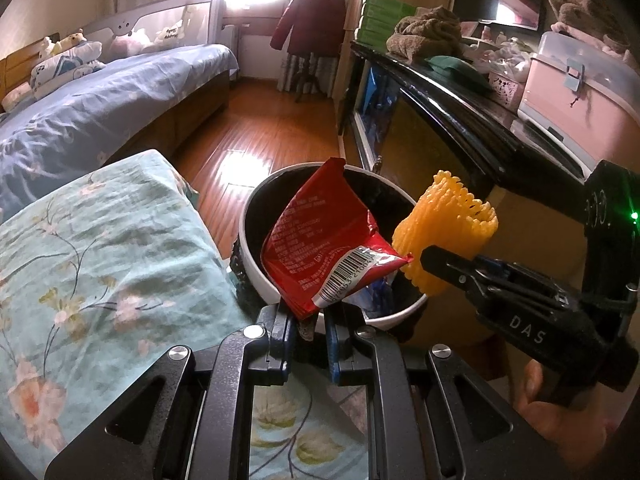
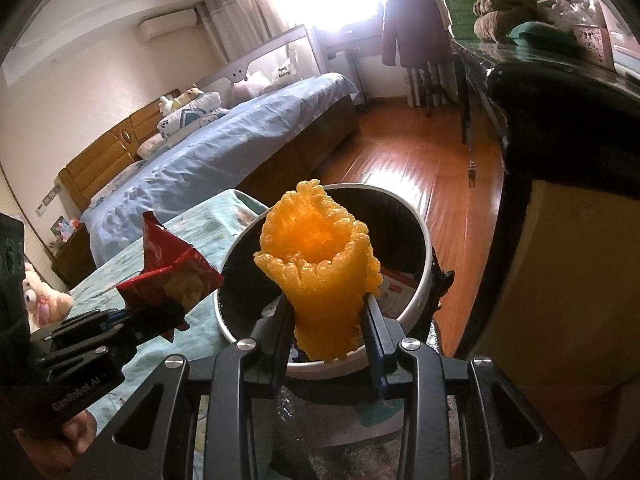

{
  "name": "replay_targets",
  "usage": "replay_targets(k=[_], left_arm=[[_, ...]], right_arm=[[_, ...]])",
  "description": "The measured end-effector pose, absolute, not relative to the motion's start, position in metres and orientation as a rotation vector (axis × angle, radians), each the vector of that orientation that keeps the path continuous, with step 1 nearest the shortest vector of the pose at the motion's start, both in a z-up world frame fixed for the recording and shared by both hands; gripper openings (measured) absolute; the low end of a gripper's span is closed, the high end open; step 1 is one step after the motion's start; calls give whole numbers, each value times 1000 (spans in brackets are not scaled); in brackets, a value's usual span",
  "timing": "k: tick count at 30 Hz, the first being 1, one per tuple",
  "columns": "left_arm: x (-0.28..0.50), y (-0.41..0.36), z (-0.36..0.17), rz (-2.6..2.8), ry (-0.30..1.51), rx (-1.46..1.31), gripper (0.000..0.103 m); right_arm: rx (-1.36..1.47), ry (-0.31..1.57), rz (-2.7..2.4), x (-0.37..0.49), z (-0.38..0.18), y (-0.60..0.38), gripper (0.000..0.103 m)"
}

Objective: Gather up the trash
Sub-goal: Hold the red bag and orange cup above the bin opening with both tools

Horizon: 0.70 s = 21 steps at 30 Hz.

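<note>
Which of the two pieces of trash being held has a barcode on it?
The red snack wrapper, held in the left gripper over the trash bin. The yellow foam net in the right gripper is plain mesh with no print.

1. Red wrapper point(image 1: 320, 240) with white barcode panel.
2. Yellow-orange foam net point(image 2: 320, 264), meshed.
3. White bin point(image 1: 256, 264), black inside.
4. Teal cloth point(image 1: 100, 248) with pale floral print.
5. Blue bedsheet point(image 1: 100, 92).
</note>
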<state>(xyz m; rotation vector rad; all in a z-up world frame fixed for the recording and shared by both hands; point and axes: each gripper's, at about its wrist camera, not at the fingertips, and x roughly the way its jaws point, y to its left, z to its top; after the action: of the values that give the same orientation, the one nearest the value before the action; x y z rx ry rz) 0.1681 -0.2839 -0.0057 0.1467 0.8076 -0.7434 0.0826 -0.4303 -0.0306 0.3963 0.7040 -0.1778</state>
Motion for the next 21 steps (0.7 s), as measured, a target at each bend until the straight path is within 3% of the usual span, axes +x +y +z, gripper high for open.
replay_targets(k=[21], left_arm=[[182,-294,-4,-745,805,155,11]], right_arm=[[375,731,-181,103,-32,-435,34]])
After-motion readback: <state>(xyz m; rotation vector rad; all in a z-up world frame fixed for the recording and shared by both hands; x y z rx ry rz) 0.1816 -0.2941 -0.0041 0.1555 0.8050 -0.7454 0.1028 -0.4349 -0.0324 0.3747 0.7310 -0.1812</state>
